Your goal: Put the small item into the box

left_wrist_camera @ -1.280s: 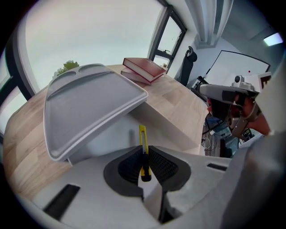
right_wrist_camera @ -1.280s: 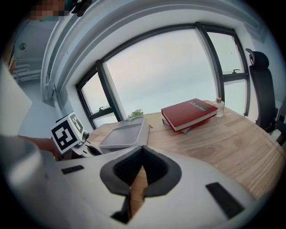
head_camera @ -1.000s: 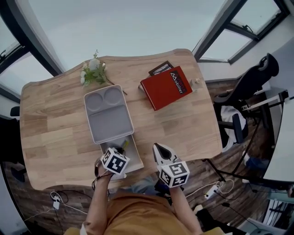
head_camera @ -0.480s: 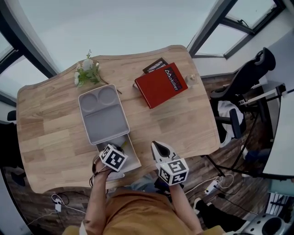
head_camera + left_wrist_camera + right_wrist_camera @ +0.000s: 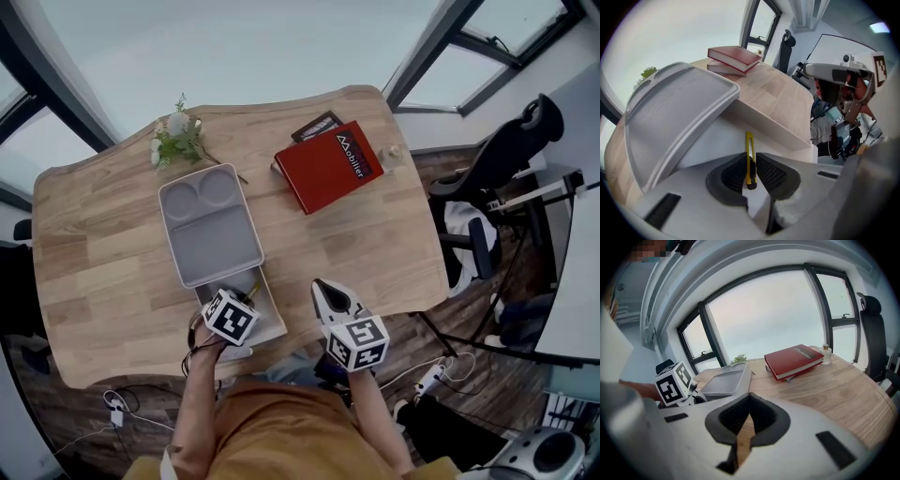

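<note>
A yellow utility knife (image 5: 749, 159) is pinched between the pads of my left gripper (image 5: 751, 171), its tip pointing into the white box (image 5: 764, 124). In the head view the left gripper (image 5: 246, 298) hovers over the near end of the box (image 5: 270, 317) at the table's front edge. A grey tray-like lid (image 5: 208, 225) leans over the box's far part and hides most of its inside. My right gripper (image 5: 326, 292) sits to the right of the box, shut, with nothing between its jaws (image 5: 749, 416).
A red book (image 5: 330, 165) lies on a darker one at the back right, with a small bottle (image 5: 394, 155) beside it. A sprig of flowers (image 5: 175, 136) lies behind the lid. A black office chair (image 5: 497, 178) stands off the table's right side.
The head view has drifted slightly. Both grippers stay nearly where they were, the left one still over the box's near end.
</note>
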`<state>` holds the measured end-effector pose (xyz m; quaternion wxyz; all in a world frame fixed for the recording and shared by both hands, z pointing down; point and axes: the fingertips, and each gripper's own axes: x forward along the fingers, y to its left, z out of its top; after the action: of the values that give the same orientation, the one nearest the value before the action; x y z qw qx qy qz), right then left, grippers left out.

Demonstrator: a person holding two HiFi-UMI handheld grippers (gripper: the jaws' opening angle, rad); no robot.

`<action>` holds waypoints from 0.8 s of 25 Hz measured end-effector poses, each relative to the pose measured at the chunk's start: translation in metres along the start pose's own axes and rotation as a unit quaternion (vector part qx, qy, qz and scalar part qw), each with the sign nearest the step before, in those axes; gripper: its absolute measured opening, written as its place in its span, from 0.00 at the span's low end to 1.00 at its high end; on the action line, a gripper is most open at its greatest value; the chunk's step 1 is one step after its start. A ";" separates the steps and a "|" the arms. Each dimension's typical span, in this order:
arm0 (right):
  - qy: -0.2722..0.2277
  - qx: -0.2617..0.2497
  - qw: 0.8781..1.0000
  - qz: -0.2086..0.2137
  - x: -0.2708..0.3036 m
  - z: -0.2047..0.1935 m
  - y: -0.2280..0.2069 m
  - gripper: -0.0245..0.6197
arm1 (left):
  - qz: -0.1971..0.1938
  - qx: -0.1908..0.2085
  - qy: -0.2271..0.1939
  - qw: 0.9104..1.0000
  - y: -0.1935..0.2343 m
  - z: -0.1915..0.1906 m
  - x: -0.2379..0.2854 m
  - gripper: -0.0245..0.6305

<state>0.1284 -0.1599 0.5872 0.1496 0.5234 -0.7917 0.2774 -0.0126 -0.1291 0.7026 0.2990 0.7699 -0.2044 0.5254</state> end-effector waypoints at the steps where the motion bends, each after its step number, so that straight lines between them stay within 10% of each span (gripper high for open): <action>1: 0.000 -0.002 1.000 0.001 0.000 0.001 0.001 0.05 | -0.002 -0.005 -0.006 1.000 0.000 0.001 -0.001 0.11; 20: -0.018 -0.019 1.000 0.015 -0.016 0.008 0.017 0.05 | -0.061 -0.122 -0.171 0.976 0.005 0.016 -0.042 0.14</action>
<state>0.1197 -0.1477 0.5672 0.1416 0.5137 -0.8068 0.2553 -0.0196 -0.1438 0.6607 0.3831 0.8170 -0.2679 0.3375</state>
